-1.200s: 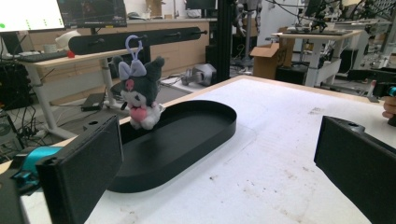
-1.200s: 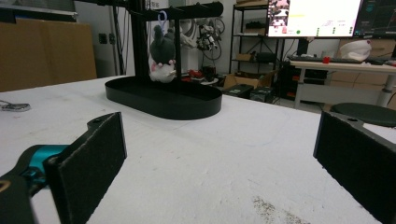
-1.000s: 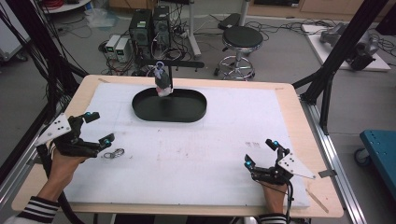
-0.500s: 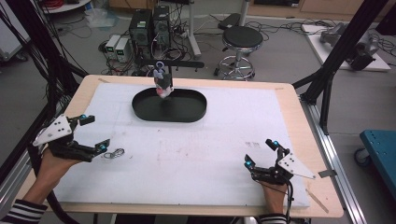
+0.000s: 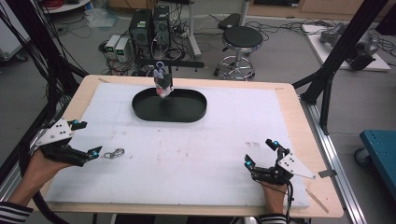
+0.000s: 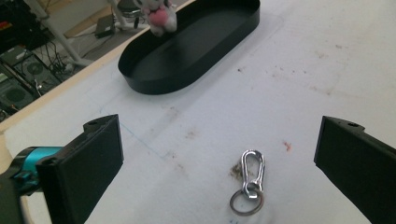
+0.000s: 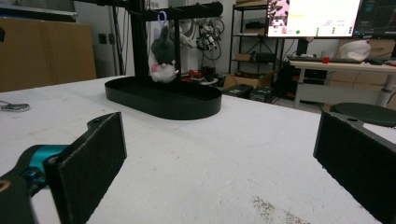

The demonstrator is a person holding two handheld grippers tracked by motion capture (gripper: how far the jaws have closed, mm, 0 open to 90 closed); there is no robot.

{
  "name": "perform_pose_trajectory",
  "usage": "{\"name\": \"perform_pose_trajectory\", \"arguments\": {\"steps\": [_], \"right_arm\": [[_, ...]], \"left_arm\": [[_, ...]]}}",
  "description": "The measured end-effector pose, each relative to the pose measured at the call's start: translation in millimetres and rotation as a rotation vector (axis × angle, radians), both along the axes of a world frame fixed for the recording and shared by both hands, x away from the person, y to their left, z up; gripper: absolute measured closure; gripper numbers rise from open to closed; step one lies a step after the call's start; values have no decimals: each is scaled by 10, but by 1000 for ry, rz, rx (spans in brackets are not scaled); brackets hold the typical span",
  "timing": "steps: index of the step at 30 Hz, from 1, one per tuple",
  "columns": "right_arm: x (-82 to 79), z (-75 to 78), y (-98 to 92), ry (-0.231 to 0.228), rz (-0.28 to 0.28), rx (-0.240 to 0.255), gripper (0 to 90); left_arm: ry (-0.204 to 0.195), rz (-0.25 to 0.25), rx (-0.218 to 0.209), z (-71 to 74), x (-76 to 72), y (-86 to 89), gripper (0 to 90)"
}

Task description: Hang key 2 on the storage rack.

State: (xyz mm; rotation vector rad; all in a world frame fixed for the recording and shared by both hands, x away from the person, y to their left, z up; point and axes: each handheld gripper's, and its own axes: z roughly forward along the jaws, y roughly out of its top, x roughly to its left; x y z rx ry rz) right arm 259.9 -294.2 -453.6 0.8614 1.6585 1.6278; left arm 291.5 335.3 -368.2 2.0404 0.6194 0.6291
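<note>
Black oval tray (image 5: 187, 113), silver carabiner (image 6: 251, 179), seemingly grey-and-pink plush (image 7: 163, 56), white mat (image 5: 201, 149).

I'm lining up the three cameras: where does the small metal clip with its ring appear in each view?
High view: metal clip lower left, beside the left gripper.
Left gripper view: bottom centre, between the jaws.
Right gripper view: far left edge.
Shared landmark: black oval tray.

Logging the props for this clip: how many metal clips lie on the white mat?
1. A single metal clip with its ring lies flat on the white mat, just ahead of the open left tool near the table's left side. None seems hidden.
</note>
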Motion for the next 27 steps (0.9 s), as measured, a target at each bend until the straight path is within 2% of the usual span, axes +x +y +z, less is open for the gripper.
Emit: {"name": "perform_pose_trajectory", "arguments": {"steps": [3, 4, 5, 8, 9, 10, 15, 18, 21, 24, 27], "right_arm": [[-5, 0, 3, 6, 1, 2, 18], [-5, 0, 3, 6, 1, 2, 18], [-5, 0, 4, 6, 1, 2, 18], [-5, 0, 4, 7, 1, 3, 18], [-5, 0, 3, 6, 1, 2, 18], [-5, 0, 3, 6, 1, 2, 18], [-5, 0, 4, 6, 1, 2, 18], [-5, 0, 4, 6, 1, 2, 18], [-5, 0, 4, 6, 1, 3, 18], [-5, 0, 4, 6, 1, 2, 18], [-5, 0, 3, 7, 1, 3, 18]], "left_arm": [[28, -21, 32, -37, 13, 22, 18], [45, -44, 64, -63, 25, 21, 17], [45, -44, 64, -63, 25, 21, 18], [75, -85, 104, -100, 45, 1, 18], [84, -96, 106, -111, 51, -6, 17], [88, -103, 109, -120, 58, -11, 17], [104, -142, 186, -149, 97, -37, 18], [135, -172, 222, -174, 117, -59, 39], [149, -198, 262, -195, 144, -75, 100], [162, -205, 293, -221, 164, -95, 107], [182, -226, 305, -245, 193, -93, 117]]}}
